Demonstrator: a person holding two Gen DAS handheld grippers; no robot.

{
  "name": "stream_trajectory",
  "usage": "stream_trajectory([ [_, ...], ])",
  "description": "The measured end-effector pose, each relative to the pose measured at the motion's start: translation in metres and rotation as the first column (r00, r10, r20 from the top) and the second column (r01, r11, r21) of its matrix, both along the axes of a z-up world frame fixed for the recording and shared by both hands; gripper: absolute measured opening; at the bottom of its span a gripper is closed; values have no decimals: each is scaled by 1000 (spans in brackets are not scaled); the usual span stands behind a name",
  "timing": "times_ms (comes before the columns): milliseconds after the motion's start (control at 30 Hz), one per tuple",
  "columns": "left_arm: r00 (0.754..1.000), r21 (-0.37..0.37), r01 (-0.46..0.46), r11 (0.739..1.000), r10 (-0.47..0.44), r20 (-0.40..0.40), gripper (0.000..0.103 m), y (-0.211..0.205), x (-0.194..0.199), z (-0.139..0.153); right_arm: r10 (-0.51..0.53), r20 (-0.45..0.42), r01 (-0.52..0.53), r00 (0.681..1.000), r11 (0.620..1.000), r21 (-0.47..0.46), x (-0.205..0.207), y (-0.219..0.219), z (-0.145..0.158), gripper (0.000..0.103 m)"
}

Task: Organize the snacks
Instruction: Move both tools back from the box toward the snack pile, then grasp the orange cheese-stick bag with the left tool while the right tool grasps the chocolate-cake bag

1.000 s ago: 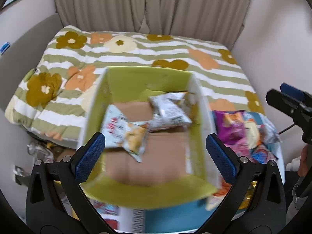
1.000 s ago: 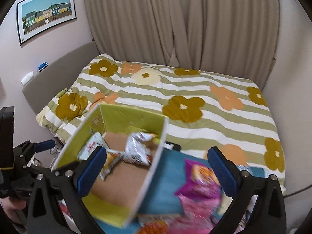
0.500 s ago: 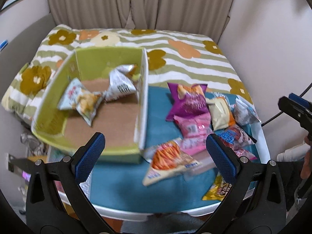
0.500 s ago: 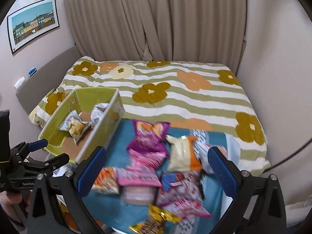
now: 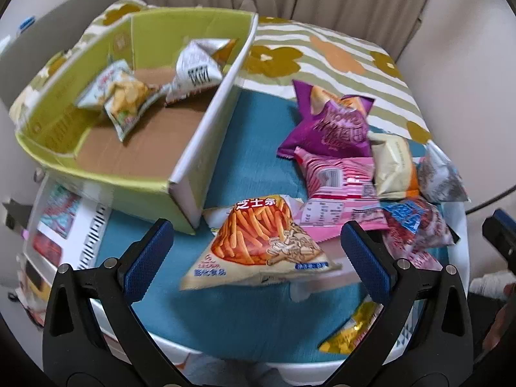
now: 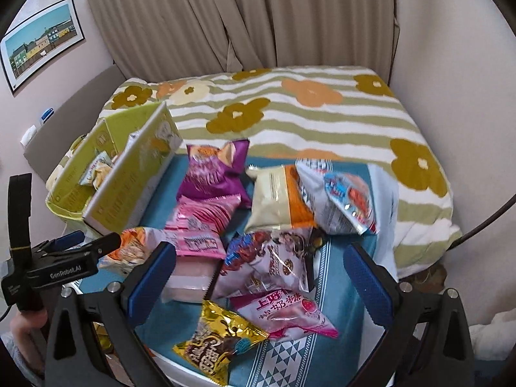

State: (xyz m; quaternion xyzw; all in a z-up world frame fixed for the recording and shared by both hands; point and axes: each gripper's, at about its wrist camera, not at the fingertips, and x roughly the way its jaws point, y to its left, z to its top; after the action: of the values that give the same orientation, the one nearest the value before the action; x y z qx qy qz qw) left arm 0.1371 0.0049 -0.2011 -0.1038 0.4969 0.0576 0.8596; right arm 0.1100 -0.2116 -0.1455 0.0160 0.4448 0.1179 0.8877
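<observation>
A green cardboard box (image 5: 200, 148) stands at the table's left and holds two snack bags, a chip bag (image 5: 119, 93) and a silver bag (image 5: 196, 71). Several snack bags lie loose on the teal cloth: an orange stick-snack bag (image 5: 258, 242), a purple bag (image 5: 332, 125), a pink bag (image 5: 335, 174), a gold bag (image 6: 219, 345). My left gripper (image 5: 261, 251) is open and empty just above the orange bag. My right gripper (image 6: 264, 277) is open and empty over the pile, above a pink-and-white bag (image 6: 283, 312). The box also shows in the right wrist view (image 6: 129, 174).
The small table with the teal cloth (image 5: 251, 316) stands against a bed with a striped flower cover (image 6: 306, 109). Curtains hang behind the bed. Walls close in on the right and left. Papers or packets lie under the box at the left edge (image 5: 61, 219).
Both grippers have swung right and down from over the box to the loose pile of bags. They stay open and empty.
</observation>
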Motion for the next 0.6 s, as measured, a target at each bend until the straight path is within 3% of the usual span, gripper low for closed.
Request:
stream_trajectory([
  [267, 999, -19, -43, 999, 42, -29, 102, 4, 7, -37, 0, -44, 0, 999, 1000, 15, 15, 0, -40, 103],
  [400, 998, -67, -46, 997, 44, -38, 102, 9, 6, -46, 3, -65, -3, 998, 1000, 6, 23, 2, -52, 103],
  [600, 998, -110, -29, 993, 23, -52, 91, 7, 2, -50, 6, -92, -5, 996, 1000, 18, 32, 2, -64, 103],
])
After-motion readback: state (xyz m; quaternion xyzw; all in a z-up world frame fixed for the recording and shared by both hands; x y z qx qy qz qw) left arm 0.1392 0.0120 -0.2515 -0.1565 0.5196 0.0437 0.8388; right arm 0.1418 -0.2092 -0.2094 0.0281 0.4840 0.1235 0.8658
